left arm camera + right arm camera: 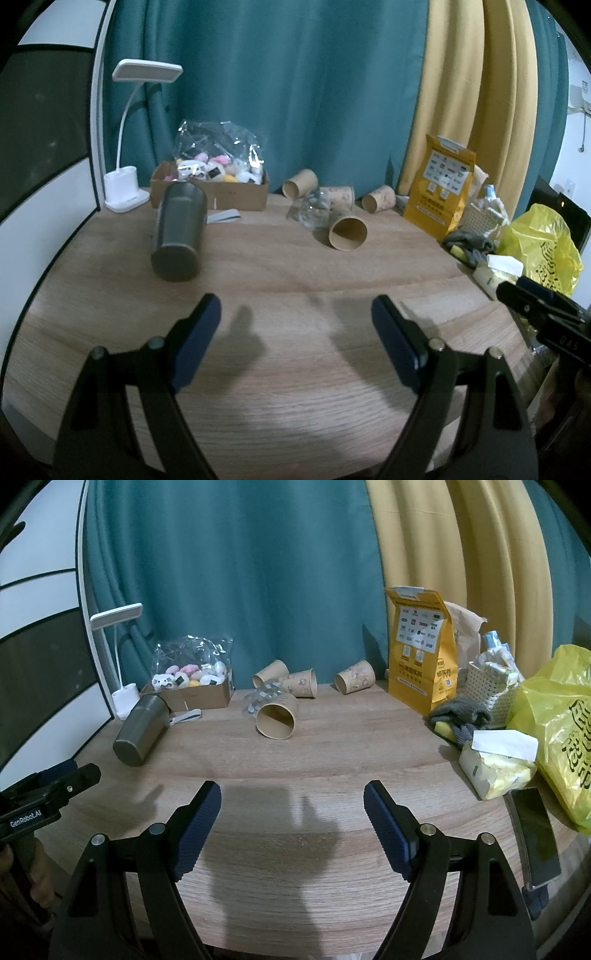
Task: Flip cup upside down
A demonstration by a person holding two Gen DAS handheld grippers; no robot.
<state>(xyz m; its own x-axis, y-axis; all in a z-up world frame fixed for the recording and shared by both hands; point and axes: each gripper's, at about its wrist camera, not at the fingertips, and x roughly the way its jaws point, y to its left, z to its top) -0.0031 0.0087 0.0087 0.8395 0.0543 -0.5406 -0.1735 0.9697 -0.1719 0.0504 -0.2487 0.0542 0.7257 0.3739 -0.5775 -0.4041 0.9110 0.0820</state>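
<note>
A grey metal cup (179, 236) lies on its side on the wooden table (295, 350), base toward me, left of centre; in the right wrist view it (142, 729) lies at the left. My left gripper (295, 317) is open and empty, hovering over the table short of the cup and to its right. My right gripper (291, 801) is open and empty over the table's near middle. Each gripper shows at the edge of the other's view.
Several paper cups (347, 230) and a crumpled clear plastic piece (314, 210) lie on their sides at the back. A cardboard box of toys (210, 184), white lamp (123, 192), yellow pouch (421, 653), white basket (491, 690), tissue pack (495, 768), yellow bag (557, 731), phone (535, 834).
</note>
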